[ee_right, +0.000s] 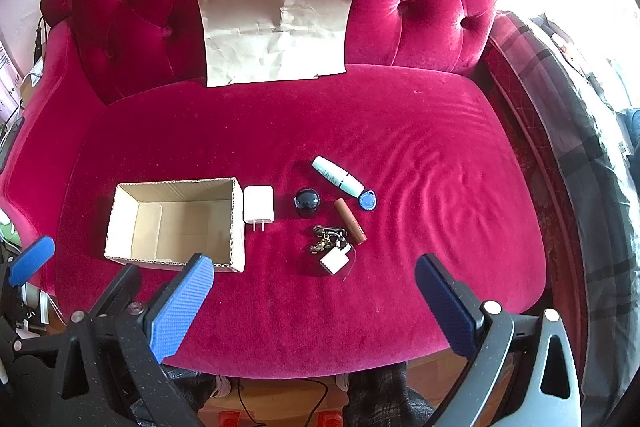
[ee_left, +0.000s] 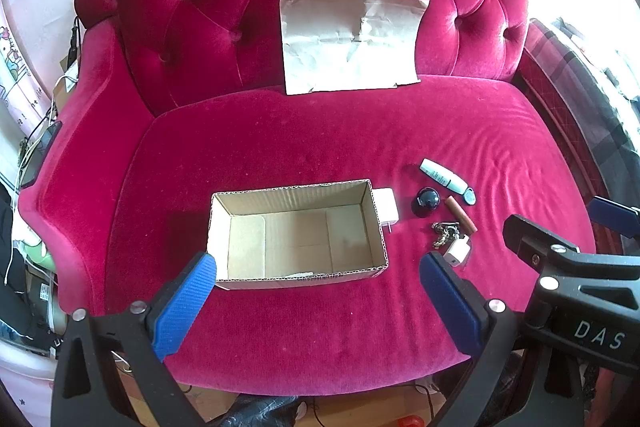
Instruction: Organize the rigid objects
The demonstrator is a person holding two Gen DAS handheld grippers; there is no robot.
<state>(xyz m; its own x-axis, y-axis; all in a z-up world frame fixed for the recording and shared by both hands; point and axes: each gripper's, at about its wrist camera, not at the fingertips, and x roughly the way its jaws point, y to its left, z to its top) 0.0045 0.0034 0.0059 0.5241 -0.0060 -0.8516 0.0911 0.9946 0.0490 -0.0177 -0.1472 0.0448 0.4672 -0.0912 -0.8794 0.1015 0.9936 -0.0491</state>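
On the red velvet sofa [ee_right: 280, 131] seat sits an open cardboard box [ee_right: 176, 223], and nothing is inside it. Just beside the box's right wall lies a white plug charger [ee_right: 258, 205]. The right wrist view shows all of it with its two prongs; in the left wrist view the box wall hides most of it [ee_left: 386, 213]. Next comes a shiny black ball [ee_right: 307, 202]. Then a bunch of keys [ee_right: 328, 237] touches a small white block [ee_right: 335, 259]. A brown stick [ee_right: 350, 221] lies slanted just beside the keys. Behind it is a white tube [ee_right: 338, 177], with a blue tag [ee_right: 367, 201] at its end. A crinkled sheet of paper [ee_right: 276, 35] leans on the sofa back.

The left hand-held gripper [ee_left: 316, 301] hangs over the front of the box, fingers spread wide, holding nothing. The right hand-held gripper [ee_right: 314, 301] hangs in front of the keys, also spread wide with nothing in it. The left wrist view also shows the right gripper's black frame at its right edge, printed "DAS".
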